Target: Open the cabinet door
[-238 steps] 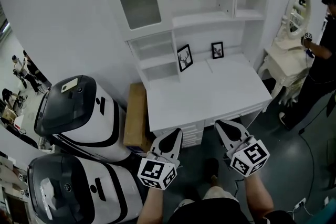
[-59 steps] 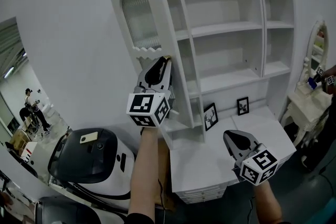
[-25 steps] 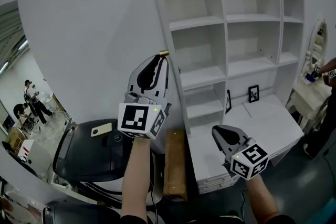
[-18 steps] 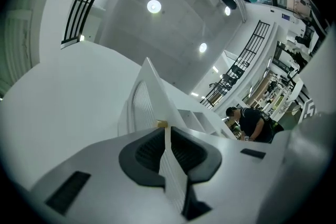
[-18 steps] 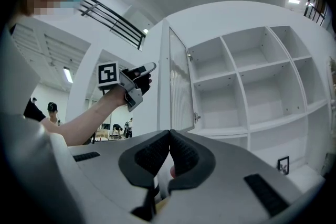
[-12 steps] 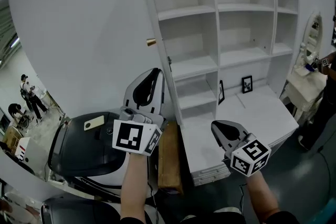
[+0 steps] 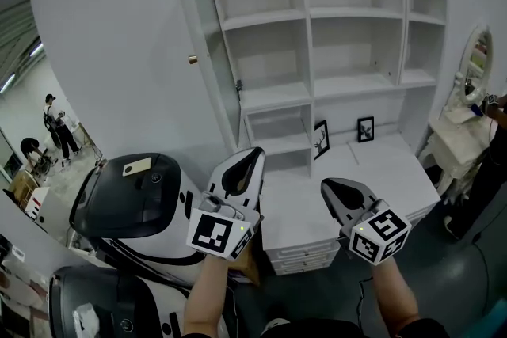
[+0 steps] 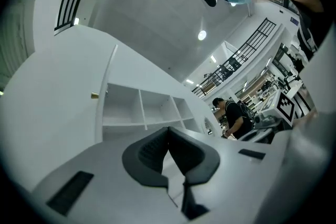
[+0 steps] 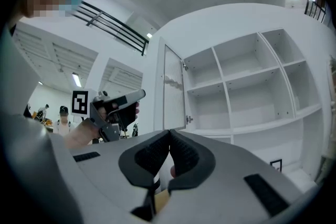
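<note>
The cabinet door (image 7: 203, 28) now stands swung fully out, seen edge-on up and to the left of the left gripper (image 7: 253, 153) and well apart from it; its brass knob (image 7: 192, 58) is free. A second ago this gripper was raised beside the knob with its jaws parted; it has since dropped low and away, and its jaws have come together on nothing. The right gripper (image 7: 327, 185) has shifted a little, hangs level beside the left, and its jaws also meet with nothing between them. Judgement: the door has been released in the open position and the task appears complete, with both hands withdrawing. The open shelves (image 7: 269, 16) lie ahead of and above both grippers. On differences between views: the head view gives the door only as a thin edge, whereas the right gripper view shows its inner face with a ribbed pane (image 9: 173, 86) and the hinge fittings (image 9: 186, 67) beside it, plus the left gripper held in the hand off to its left. The left gripper view alone confirms that its pads are shut and empty.
</note>
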`<state>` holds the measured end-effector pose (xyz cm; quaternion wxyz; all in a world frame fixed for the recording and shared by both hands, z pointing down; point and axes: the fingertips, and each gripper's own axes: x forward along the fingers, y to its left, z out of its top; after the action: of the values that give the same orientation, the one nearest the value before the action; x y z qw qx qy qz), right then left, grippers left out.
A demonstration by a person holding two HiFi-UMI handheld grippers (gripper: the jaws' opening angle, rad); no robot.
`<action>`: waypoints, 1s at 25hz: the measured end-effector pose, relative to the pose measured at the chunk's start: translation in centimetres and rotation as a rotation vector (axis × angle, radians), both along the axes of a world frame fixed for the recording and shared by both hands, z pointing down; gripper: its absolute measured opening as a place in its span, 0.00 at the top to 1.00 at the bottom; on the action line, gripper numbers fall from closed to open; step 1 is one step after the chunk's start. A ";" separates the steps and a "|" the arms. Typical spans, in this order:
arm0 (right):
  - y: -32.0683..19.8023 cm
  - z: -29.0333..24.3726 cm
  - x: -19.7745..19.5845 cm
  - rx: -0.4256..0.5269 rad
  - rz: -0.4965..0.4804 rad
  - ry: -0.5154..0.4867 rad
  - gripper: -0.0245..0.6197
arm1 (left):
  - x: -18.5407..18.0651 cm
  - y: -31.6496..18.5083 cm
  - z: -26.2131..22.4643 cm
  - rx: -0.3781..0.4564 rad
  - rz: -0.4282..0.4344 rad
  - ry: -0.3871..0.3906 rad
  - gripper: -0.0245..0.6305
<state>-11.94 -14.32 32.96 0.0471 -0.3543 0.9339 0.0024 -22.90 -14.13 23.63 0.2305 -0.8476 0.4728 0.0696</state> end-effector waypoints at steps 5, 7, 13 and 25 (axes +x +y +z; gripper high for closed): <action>2.1 0.4 6.0 -0.010 -0.020 -0.010 0.93 | 6.1 3.0 4.1 -0.094 -0.016 0.037 0.93; 3.1 0.8 8.2 -0.012 -0.032 -0.013 0.94 | 8.1 4.5 5.3 -0.118 -0.027 0.057 0.93; 7.3 2.7 14.3 -0.002 -0.066 -0.013 0.94 | 14.1 10.1 8.9 -0.155 -0.081 0.071 0.93; 12.1 2.1 18.9 0.031 -0.063 -0.023 0.94 | 18.9 16.0 11.8 -0.277 -0.067 0.158 0.93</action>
<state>6.94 -2.18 35.10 0.0635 -0.3237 0.9439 0.0114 -3.98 1.85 35.41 0.0760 -0.8469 0.5227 0.0623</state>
